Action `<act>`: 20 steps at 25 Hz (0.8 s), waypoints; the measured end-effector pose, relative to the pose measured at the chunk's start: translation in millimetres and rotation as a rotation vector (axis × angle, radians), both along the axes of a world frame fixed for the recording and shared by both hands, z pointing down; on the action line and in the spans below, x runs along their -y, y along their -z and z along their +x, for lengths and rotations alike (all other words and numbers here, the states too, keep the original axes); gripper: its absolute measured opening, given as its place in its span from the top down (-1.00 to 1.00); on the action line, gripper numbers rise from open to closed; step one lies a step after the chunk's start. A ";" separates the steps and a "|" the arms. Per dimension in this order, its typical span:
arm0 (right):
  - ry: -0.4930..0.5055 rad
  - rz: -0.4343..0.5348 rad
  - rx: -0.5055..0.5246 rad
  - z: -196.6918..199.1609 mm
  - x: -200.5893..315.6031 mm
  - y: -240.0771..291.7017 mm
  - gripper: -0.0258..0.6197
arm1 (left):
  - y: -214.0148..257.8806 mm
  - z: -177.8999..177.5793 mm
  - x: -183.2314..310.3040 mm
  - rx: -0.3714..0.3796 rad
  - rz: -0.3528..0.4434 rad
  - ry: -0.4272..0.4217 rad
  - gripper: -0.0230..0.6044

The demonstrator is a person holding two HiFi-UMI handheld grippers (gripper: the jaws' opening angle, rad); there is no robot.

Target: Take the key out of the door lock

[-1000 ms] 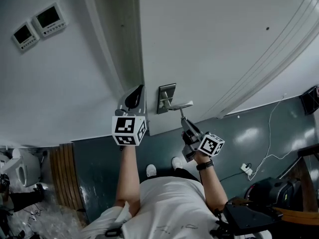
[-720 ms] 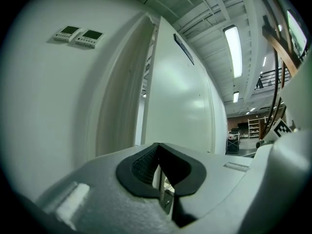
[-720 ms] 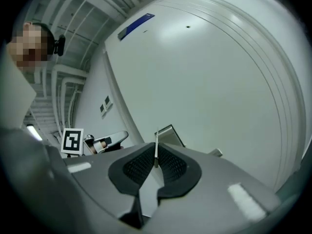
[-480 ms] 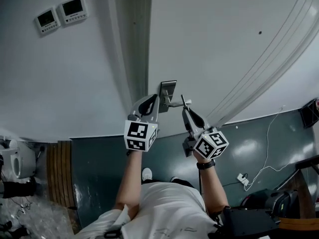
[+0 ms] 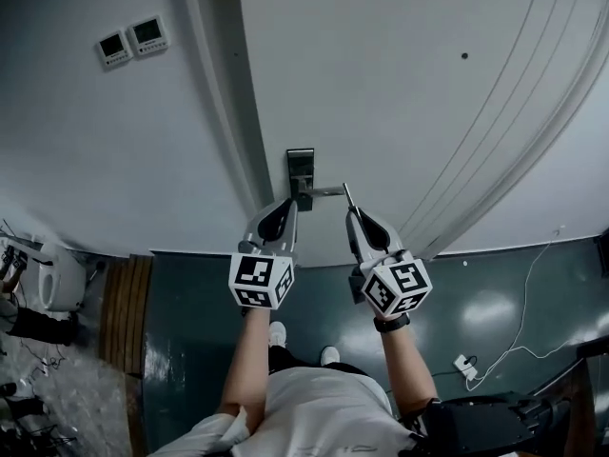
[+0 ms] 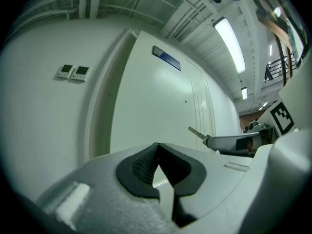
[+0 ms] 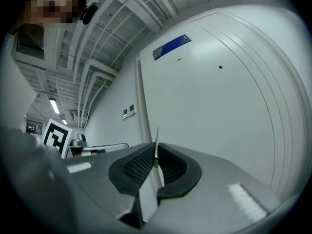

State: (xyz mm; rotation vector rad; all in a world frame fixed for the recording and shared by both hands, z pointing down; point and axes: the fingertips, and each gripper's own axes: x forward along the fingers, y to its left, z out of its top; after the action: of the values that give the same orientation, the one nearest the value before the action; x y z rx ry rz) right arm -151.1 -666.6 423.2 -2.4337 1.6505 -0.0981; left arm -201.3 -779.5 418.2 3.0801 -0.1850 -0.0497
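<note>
In the head view the key (image 5: 346,196) is a thin metal blade sticking out of my right gripper (image 5: 351,213), which is shut on it just right of the door handle (image 5: 326,191). The key is clear of the lock plate (image 5: 301,165) on the white door (image 5: 400,103). The right gripper view shows the blade (image 7: 156,143) upright between the black pads (image 7: 137,165). My left gripper (image 5: 284,207) is shut and holds nothing, just below the lock plate. The left gripper view shows its own tips (image 6: 156,165) closed, with the key (image 6: 195,132) jutting from the right gripper (image 6: 229,143) beside them.
Two small wall panels (image 5: 130,41) hang left of the door frame (image 5: 224,112). A blue sign (image 7: 171,46) sits high on the door. On the dark floor, a white cable (image 5: 519,279) runs to a plug (image 5: 464,365) at right, and wooden slats (image 5: 119,350) lie at left.
The right gripper has risen and rolled with the key, from below the handle to beside it. The left gripper has moved in under the lock plate.
</note>
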 end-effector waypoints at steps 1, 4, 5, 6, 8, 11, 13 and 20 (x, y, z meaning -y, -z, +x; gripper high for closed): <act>0.008 0.003 -0.002 -2.7 -1.2 2.6 0.83 | 1.1 -4.1 -4.0 0.003 0.006 0.009 0.93; 0.019 -0.017 -0.046 -9.8 0.1 11.4 0.83 | 7.0 -10.9 -9.8 0.004 0.018 0.027 0.93; 0.015 -0.024 -0.066 -10.4 1.2 15.0 0.83 | 9.7 -11.2 -10.6 0.002 0.024 0.029 0.93; 0.010 -0.025 -0.080 -10.0 2.3 18.9 0.83 | 12.3 -11.2 -10.8 0.001 0.031 0.029 0.93; -0.009 -0.018 -0.095 -7.6 3.9 25.9 0.83 | 16.8 -10.1 -10.4 -0.001 0.044 0.026 0.93; -0.043 -0.043 -0.130 -9.9 10.2 31.5 0.83 | 22.7 -14.0 -4.0 -0.009 0.056 0.036 0.93; -0.063 -0.063 -0.163 -13.5 18.8 35.9 0.83 | 23.4 -17.2 2.7 -0.012 0.063 0.047 0.93; -0.090 -0.106 -0.212 -28.1 42.3 40.1 0.83 | 14.7 -23.2 15.6 -0.014 0.055 0.043 0.93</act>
State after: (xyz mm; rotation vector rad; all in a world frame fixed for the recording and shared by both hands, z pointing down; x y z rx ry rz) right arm -179.2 -708.9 383.1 -2.6749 1.6534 0.0914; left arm -224.6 -795.1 403.5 3.1291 -0.2535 -0.0802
